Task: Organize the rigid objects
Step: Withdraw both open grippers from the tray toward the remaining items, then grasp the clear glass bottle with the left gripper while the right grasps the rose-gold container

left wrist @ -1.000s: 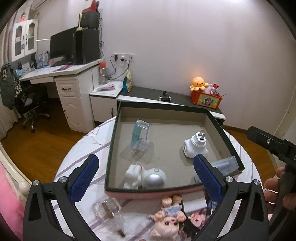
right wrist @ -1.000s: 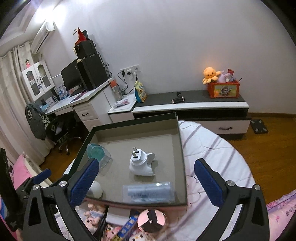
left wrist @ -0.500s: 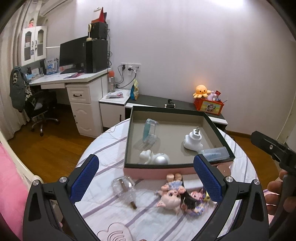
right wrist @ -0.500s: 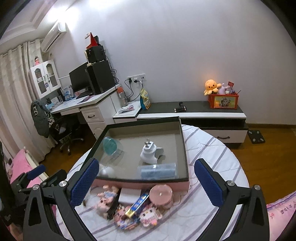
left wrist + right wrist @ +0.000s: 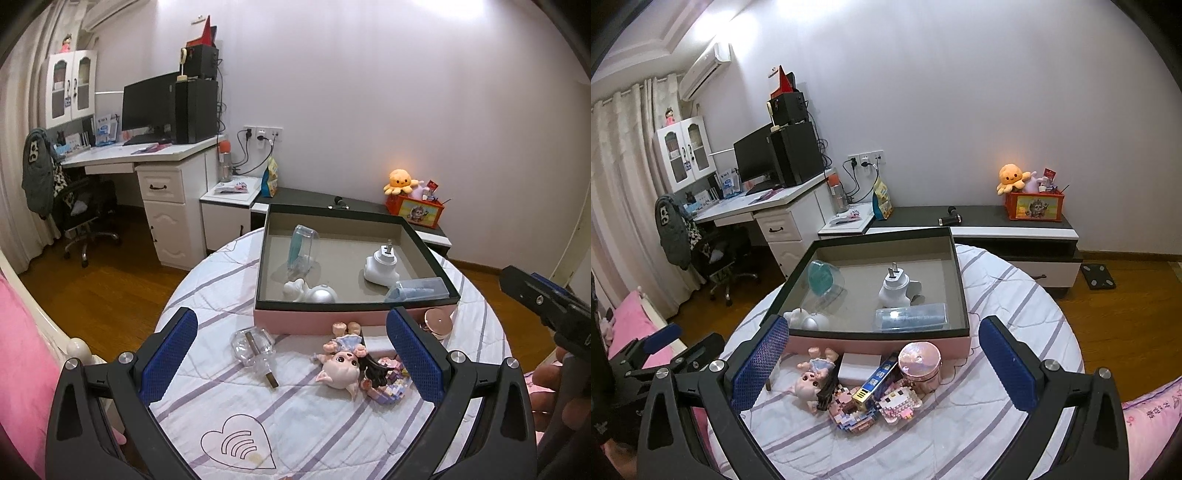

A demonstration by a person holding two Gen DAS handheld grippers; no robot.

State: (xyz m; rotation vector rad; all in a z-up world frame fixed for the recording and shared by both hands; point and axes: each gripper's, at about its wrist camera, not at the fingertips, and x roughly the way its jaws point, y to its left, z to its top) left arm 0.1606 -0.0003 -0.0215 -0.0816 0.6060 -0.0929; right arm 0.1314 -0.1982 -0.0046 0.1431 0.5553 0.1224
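A pink box with a dark rim (image 5: 354,306) (image 5: 879,334) stands on the round table. Inside lie a white plug adapter (image 5: 380,264) (image 5: 895,286), a clear cup with a teal lid (image 5: 301,247) (image 5: 823,278), a clear case (image 5: 417,290) (image 5: 910,315) and a white-and-silver toy (image 5: 310,291) (image 5: 807,319). In front of the box lie a clear bottle (image 5: 255,349), a doll (image 5: 341,365) (image 5: 812,382), a pink round tin (image 5: 437,321) (image 5: 919,362) and block figures (image 5: 871,406). My left gripper (image 5: 291,358) and right gripper (image 5: 882,363) are open and empty, held back above the table's near side.
The table has a white striped cloth (image 5: 306,424). Behind it stand a low dark cabinet (image 5: 1008,229) with an orange crate, a white desk (image 5: 147,162) with a monitor, and an office chair (image 5: 81,218). Pink bedding (image 5: 22,365) lies at the left.
Both grippers have pulled back and up from the box. The box looks smaller, and the loose things in front of it have come into full view. The jaws stay open.
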